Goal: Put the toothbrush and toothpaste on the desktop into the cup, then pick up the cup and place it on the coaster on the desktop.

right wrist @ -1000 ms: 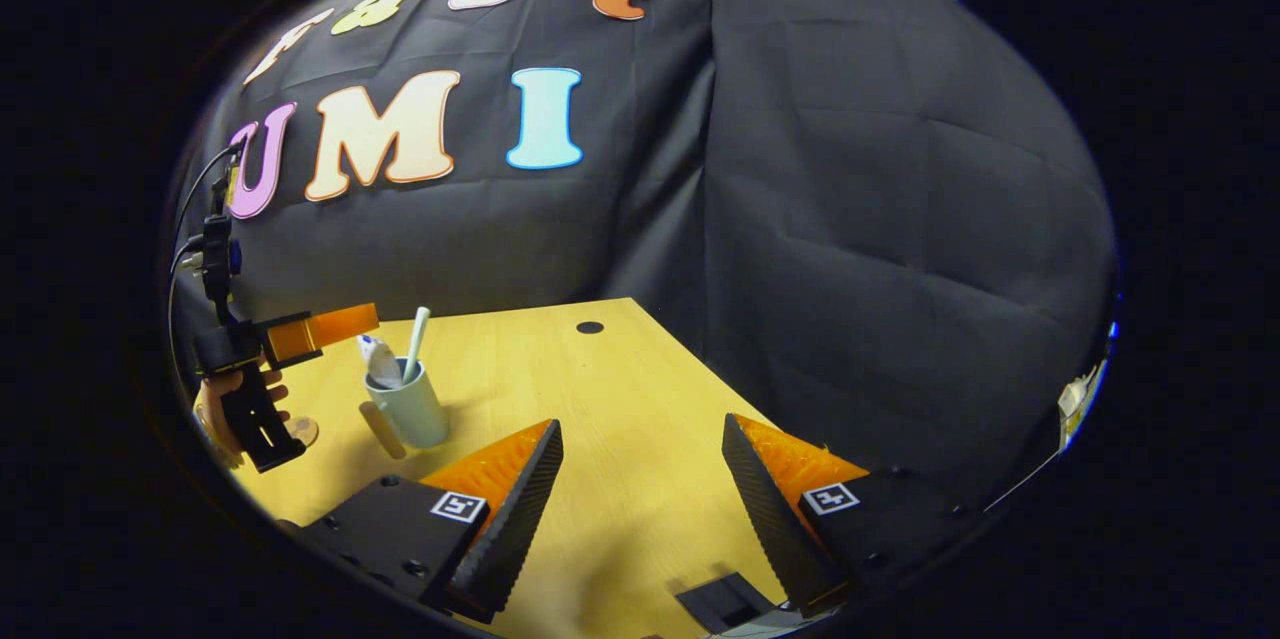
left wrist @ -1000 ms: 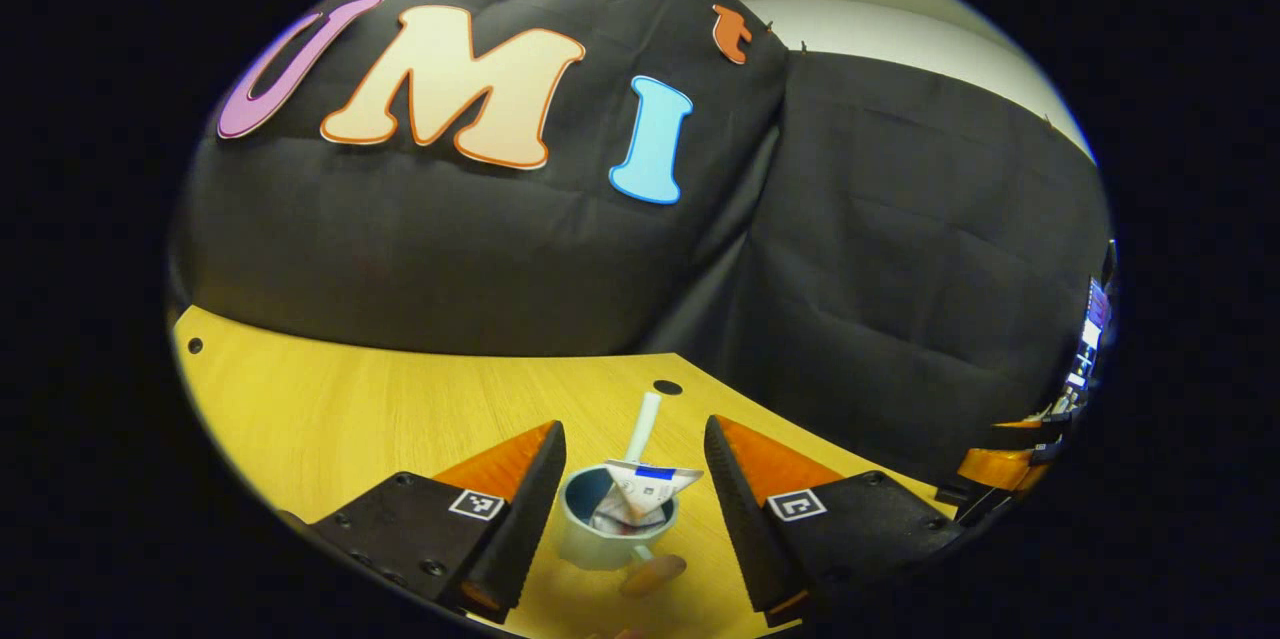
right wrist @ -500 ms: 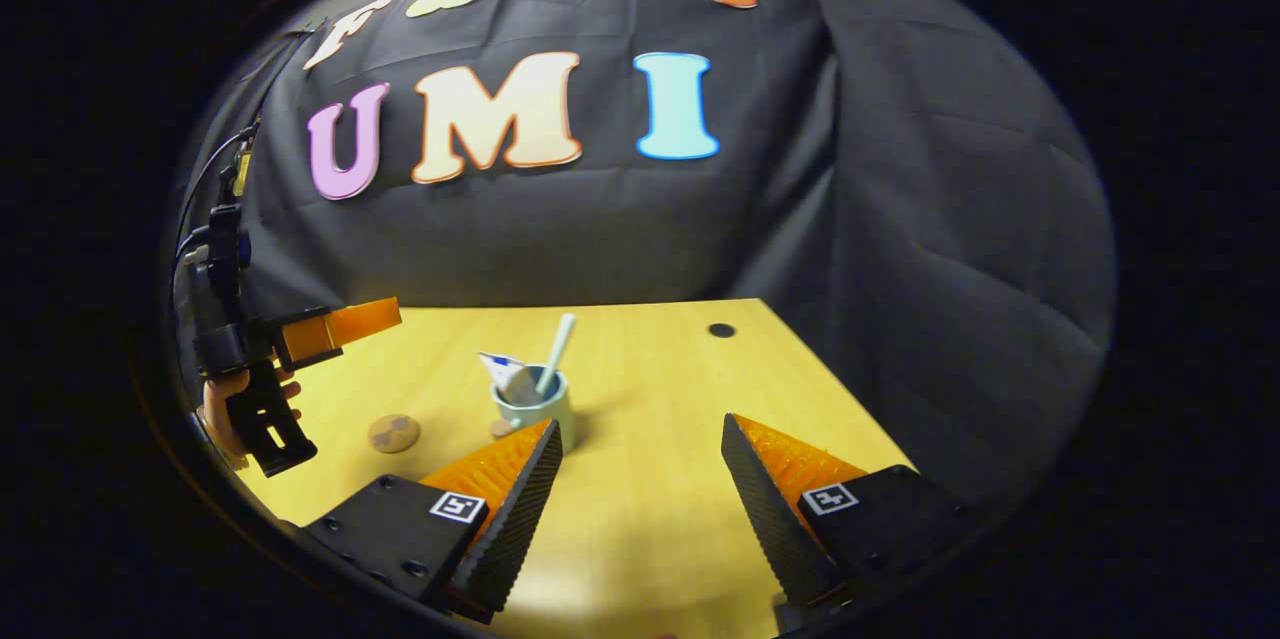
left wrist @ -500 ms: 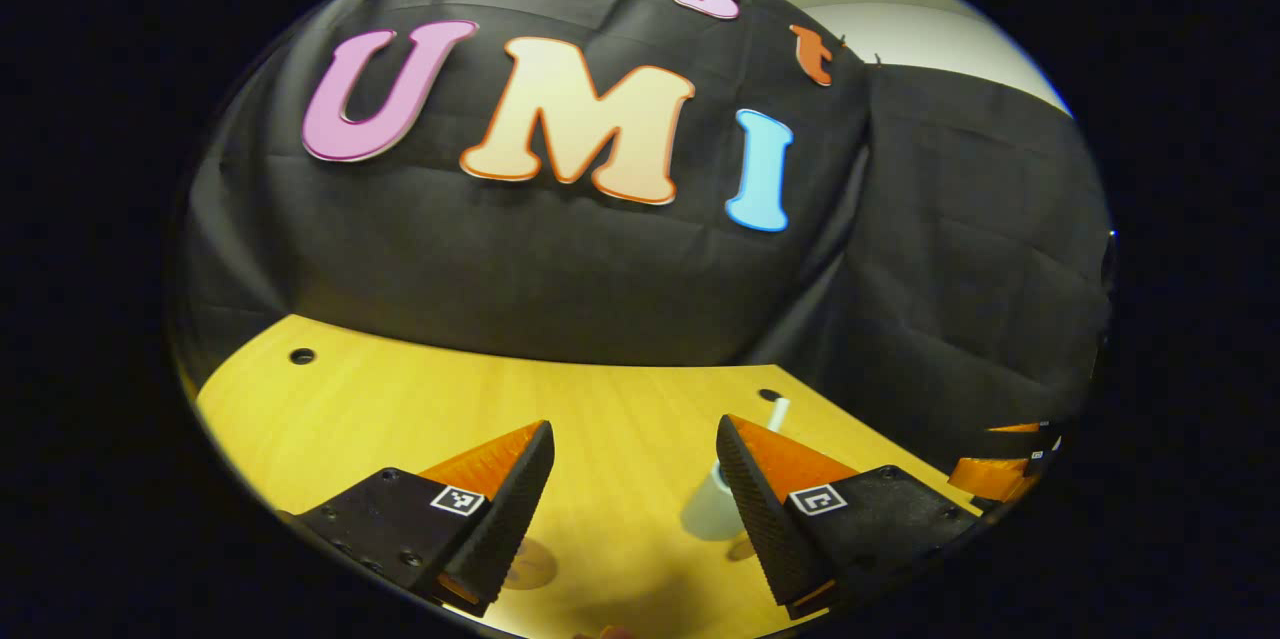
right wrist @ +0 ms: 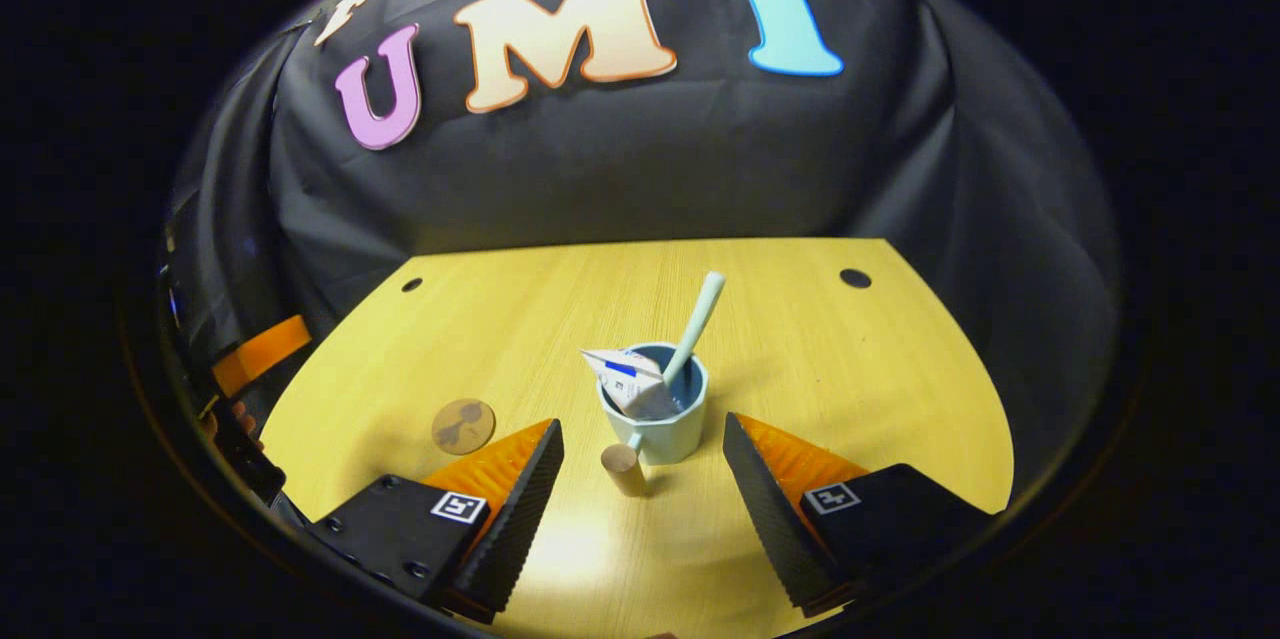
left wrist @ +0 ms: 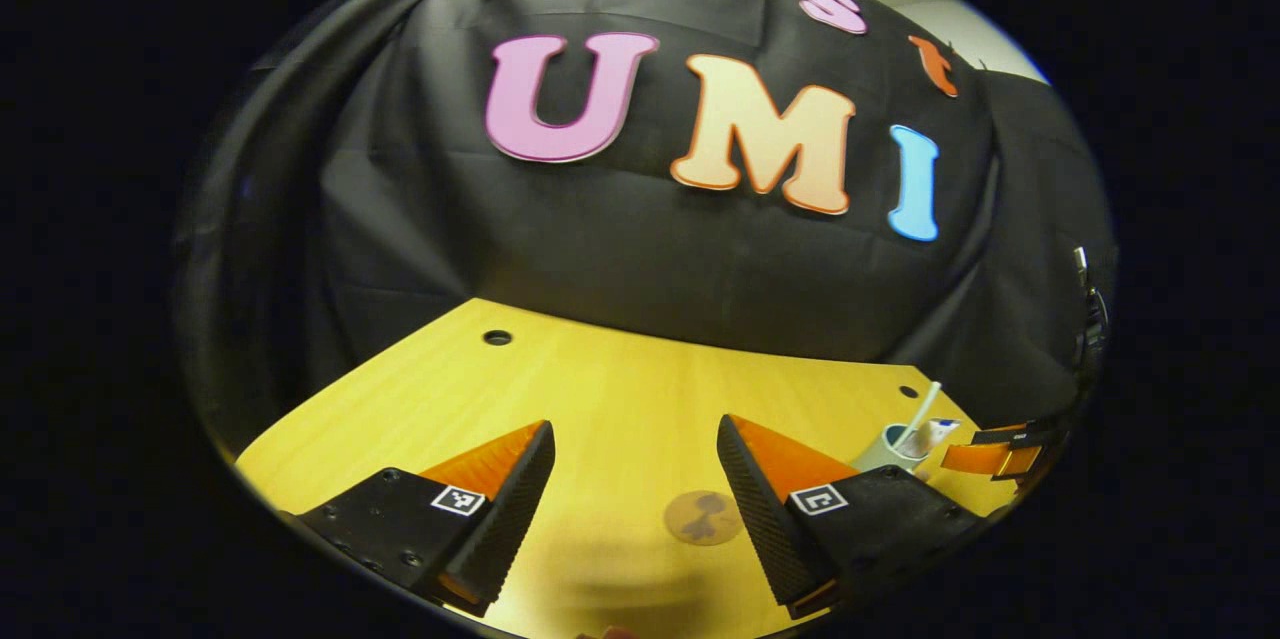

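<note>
Lifting the cup (right wrist: 655, 419) comes next, it is judged: brush (right wrist: 697, 319) and paste (right wrist: 628, 381) stand inside it at frame centre. Right tongs (right wrist: 640, 479), spread and empty, should be closed around its wall, then carried to the coaster (right wrist: 463, 425), lower left on the worktop (right wrist: 850, 369). Left tongs (left wrist: 635, 484) are spread too.

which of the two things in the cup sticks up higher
The toothbrush: its pale green handle leans up and to the right, well above the cup rim. The toothpaste is the white crumpled tube, poking out only a little on the left.
</note>
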Demonstrator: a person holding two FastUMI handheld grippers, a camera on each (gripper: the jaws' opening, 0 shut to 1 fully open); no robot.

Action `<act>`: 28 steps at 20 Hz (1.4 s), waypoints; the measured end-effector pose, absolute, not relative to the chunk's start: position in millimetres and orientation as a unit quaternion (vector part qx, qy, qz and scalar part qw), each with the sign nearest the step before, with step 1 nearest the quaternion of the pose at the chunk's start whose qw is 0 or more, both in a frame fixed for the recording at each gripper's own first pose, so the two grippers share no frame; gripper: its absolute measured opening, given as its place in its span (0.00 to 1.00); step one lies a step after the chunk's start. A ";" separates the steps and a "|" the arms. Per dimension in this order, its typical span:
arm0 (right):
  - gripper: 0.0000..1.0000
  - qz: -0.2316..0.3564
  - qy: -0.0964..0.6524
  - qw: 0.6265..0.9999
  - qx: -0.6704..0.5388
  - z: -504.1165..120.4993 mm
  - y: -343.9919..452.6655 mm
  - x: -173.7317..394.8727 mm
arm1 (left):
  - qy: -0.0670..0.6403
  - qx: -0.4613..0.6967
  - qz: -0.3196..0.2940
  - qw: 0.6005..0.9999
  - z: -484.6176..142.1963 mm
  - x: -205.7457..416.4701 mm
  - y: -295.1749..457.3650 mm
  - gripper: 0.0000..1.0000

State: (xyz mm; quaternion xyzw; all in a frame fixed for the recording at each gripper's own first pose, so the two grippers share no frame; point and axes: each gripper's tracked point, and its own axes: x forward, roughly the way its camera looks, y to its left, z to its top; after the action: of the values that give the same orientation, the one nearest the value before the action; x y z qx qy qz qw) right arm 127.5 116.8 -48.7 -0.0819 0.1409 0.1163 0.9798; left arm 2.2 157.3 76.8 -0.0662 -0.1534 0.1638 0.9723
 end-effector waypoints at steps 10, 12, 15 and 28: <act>0.95 0.028 0.304 0.949 -0.078 -114.1 105.7 174.9 | -0.095 -0.074 0.230 0.966 26.1 -28.6 204.0 0.94; 0.90 0.020 0.320 0.944 -0.076 -117.1 104.5 179.5 | -0.087 -0.075 0.229 0.967 21.7 -29.0 204.3 0.95; 0.75 0.008 0.358 0.932 -0.061 -131.2 106.1 180.9 | -0.078 -0.098 0.220 0.967 14.4 -28.6 204.4 0.95; 0.30 0.066 0.341 0.927 -0.139 -124.2 115.1 176.3 | -0.049 -0.104 0.165 0.980 7.4 -9.2 177.6 0.95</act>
State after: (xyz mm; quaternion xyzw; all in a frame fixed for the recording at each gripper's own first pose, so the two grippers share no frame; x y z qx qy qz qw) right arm 176.3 115.1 -124.2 -0.1394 0.3415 0.0663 0.9271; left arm -9.2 177.6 7.4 -0.1040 -0.0489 0.1649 0.9796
